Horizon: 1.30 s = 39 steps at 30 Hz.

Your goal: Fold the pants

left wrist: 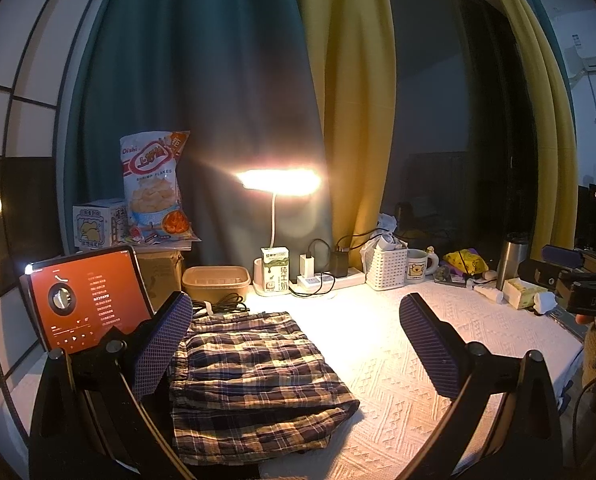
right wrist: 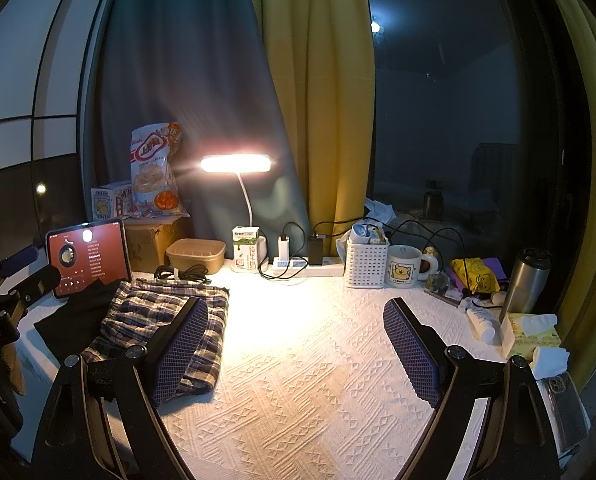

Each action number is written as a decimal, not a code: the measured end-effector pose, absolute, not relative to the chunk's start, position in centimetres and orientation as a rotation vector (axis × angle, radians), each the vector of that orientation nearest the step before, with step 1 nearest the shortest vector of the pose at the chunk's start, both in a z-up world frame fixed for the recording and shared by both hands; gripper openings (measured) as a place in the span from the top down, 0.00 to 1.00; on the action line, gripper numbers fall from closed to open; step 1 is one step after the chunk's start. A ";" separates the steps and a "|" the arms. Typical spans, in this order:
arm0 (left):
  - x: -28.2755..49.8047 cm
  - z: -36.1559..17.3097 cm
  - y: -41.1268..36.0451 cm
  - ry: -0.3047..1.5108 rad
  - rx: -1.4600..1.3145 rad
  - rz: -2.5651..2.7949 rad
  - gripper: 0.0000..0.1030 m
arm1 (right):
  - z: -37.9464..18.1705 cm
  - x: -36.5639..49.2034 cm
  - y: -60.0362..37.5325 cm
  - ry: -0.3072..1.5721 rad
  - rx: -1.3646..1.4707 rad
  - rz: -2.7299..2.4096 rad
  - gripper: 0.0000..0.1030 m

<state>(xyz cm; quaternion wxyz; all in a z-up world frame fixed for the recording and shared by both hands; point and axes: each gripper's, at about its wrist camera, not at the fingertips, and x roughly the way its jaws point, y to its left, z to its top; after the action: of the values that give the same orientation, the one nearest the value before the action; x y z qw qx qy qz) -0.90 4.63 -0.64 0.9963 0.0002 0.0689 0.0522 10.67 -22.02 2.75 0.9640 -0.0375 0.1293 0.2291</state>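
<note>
At the table's [right wrist: 318, 360] left, just right of the tablet [left wrist: 86, 296], the pants [left wrist: 250, 376] lie folded into a compact plaid stack. The left gripper [left wrist: 298, 352] hangs over them, jaws wide, holding nothing. The right gripper [right wrist: 296, 350], to the right over bare cloth, gapes empty too. The folding looks done; little seems left.

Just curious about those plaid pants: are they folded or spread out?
Folded. The pants lie as a compact stack of layers on the white cloth, no legs stretched out. Both grippers are open and hold nothing.
</note>
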 end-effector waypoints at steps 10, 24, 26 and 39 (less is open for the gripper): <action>-1.0 -0.7 4.5 0.141 0.000 0.091 0.01 | 2.8 10.7 -22.0 0.262 -0.076 0.464 0.12; -0.9 -0.6 4.5 0.144 0.008 0.079 0.01 | 2.8 10.6 -22.0 0.261 -0.076 0.463 0.12; -0.9 -0.6 4.5 0.143 0.007 0.080 0.01 | 2.8 10.6 -22.0 0.261 -0.075 0.463 0.12; -0.9 -0.5 4.4 0.139 0.008 0.064 0.01 | 2.8 10.6 -22.2 0.262 -0.075 0.464 0.12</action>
<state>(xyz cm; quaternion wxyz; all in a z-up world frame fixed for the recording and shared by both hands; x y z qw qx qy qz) -0.90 4.44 -0.49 0.9971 0.0039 0.0693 0.0320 10.63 -22.17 2.79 0.9640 -0.0371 0.1293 0.2293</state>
